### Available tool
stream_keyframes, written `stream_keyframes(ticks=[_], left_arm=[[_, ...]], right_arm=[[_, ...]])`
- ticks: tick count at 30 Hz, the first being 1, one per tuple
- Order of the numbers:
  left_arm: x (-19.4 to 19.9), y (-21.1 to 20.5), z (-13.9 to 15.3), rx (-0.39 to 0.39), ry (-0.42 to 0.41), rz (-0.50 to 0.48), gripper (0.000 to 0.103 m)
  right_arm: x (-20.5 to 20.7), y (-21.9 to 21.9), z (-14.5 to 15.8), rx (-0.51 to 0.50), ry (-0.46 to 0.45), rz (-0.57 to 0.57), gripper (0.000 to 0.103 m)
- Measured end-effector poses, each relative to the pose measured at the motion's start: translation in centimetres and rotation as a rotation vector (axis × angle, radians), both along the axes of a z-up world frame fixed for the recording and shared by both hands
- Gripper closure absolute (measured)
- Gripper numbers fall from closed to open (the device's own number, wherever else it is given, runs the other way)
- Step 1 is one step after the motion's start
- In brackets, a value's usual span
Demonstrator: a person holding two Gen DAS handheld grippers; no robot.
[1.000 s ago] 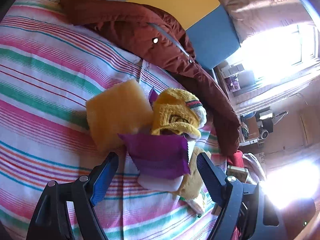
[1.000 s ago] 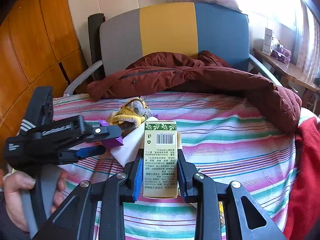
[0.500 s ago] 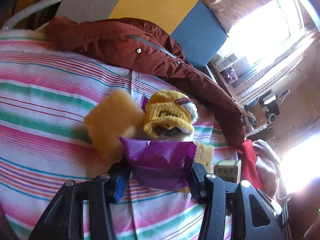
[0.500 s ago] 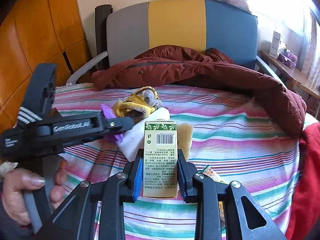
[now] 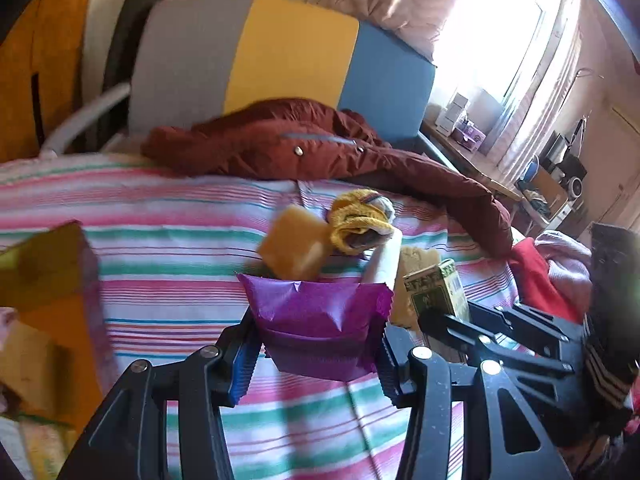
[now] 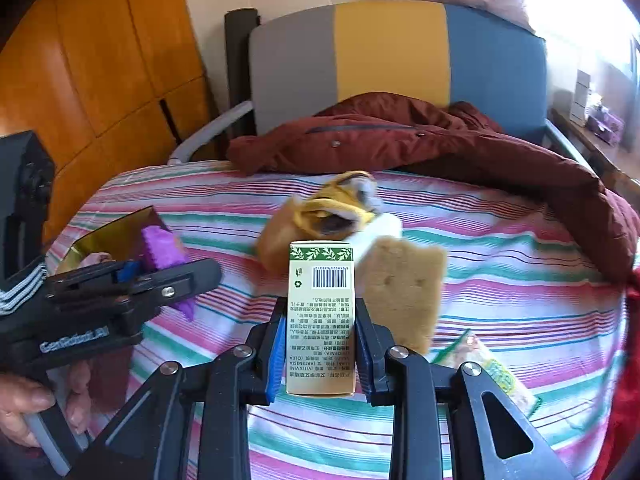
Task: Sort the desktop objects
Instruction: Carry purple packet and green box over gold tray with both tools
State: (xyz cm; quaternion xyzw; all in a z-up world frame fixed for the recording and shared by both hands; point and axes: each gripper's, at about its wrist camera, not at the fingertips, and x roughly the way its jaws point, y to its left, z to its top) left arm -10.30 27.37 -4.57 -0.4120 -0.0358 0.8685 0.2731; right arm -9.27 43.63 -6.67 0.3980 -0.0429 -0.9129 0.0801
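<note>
My left gripper (image 5: 314, 354) is shut on a purple foil packet (image 5: 318, 320) and holds it above the striped cloth (image 5: 168, 272). It also shows in the right wrist view (image 6: 160, 276), with the packet (image 6: 162, 250). My right gripper (image 6: 320, 344) is shut on a green and cream carton (image 6: 321, 320), held upright; the carton shows in the left wrist view (image 5: 438, 290) too. On the cloth beyond lie a yellow knitted item (image 6: 340, 208), an orange block (image 5: 294, 246), a tan sponge (image 6: 404, 292) and a white piece (image 6: 382, 232).
A dark red jacket (image 6: 440, 140) lies along the far edge, against a grey, yellow and blue chair back (image 6: 392, 52). A gold box (image 6: 116, 236) stands at the left. A green snack packet (image 6: 492, 368) lies at the right, a red cloth (image 5: 536, 276) beyond.
My left gripper has closed on the purple packet, lifted it and pulled it back to the left. My right gripper has also drawn back with the carton.
</note>
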Motion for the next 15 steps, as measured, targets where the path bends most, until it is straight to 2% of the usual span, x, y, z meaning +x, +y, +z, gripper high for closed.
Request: stream_keyframes(ticks=[8, 15], left_arm=[[2.7, -4.8, 2.1, -0.070, 0.090, 0.051, 0.052], [4.1, -9.1, 2.7, -0.121, 0.117, 0.107, 0.052]], right_arm=[[0.3, -2.8, -0.4, -0.022, -0.011, 0.084, 0.073], [0.5, -5.3, -0.3, -0.044, -0.024, 0.121, 0.073]])
